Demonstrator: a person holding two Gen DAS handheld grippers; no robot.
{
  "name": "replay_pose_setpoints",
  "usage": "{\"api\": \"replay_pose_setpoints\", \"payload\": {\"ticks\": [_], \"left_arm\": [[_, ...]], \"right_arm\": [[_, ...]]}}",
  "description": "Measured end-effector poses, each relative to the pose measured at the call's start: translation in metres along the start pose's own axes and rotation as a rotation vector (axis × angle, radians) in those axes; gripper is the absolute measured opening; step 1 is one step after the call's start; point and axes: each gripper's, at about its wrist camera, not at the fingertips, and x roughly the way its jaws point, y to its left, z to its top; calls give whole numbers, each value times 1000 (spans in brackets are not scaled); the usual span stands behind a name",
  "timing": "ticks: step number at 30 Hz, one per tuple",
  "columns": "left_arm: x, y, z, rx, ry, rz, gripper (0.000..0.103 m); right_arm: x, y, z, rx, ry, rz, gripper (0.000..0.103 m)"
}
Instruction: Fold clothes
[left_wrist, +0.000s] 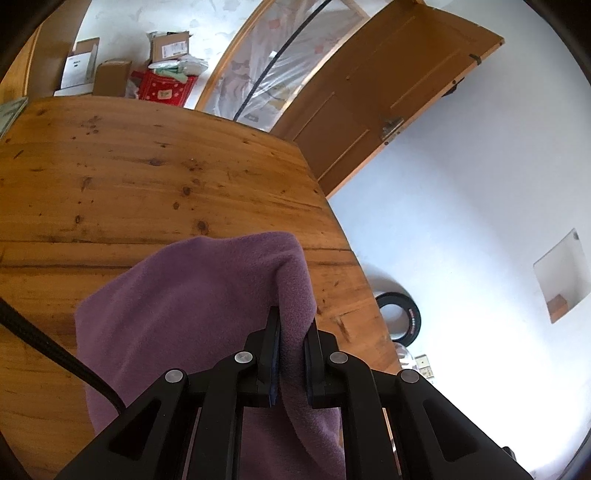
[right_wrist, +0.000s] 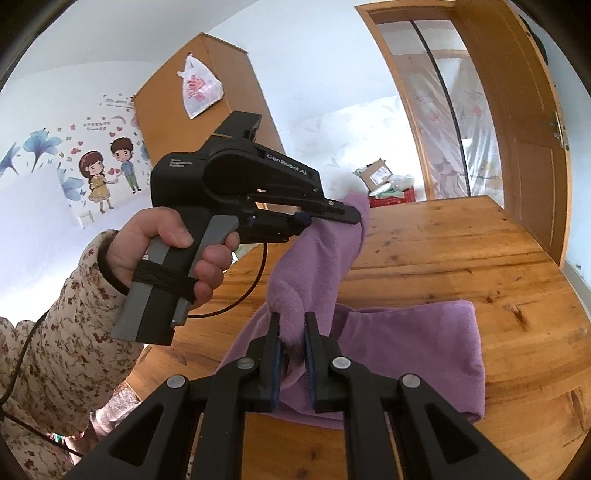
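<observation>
- Carrying a lifted edge: left gripper (left_wrist: 291, 354) and right gripper (right_wrist: 291, 354) each pinch the purple garment (right_wrist: 417, 354), jaws nearly closed.
- Next, likely lay the edge over the cloth ahead on the table (right_wrist: 461, 251).

The left gripper (left_wrist: 291, 350) has its jaws pinched tight on the cloth (left_wrist: 207, 295). The right gripper (right_wrist: 291, 350) also has its jaws pinched tight on it, lower down and to the right. A hand (right_wrist: 173, 251) in a flowery sleeve (right_wrist: 62, 332) holds the left gripper's handle, pointing it a bit down.
</observation>
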Motion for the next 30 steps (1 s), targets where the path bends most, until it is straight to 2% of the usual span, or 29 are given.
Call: {"api": "replay_pose_setpoints", "payload": {"ticks": [10,17,30], "left_arm": [[-35,-5,8,15,-87,54,10],[-62,-8,12,18,-148,61,10],[-71,1,14,6,-152,61,10]], "right_arm": [[1,13,20,-35,-29,85,11],[-1,27,33,-57,-48,135,11],[9,39,38,-37,-17,172,11]]}}
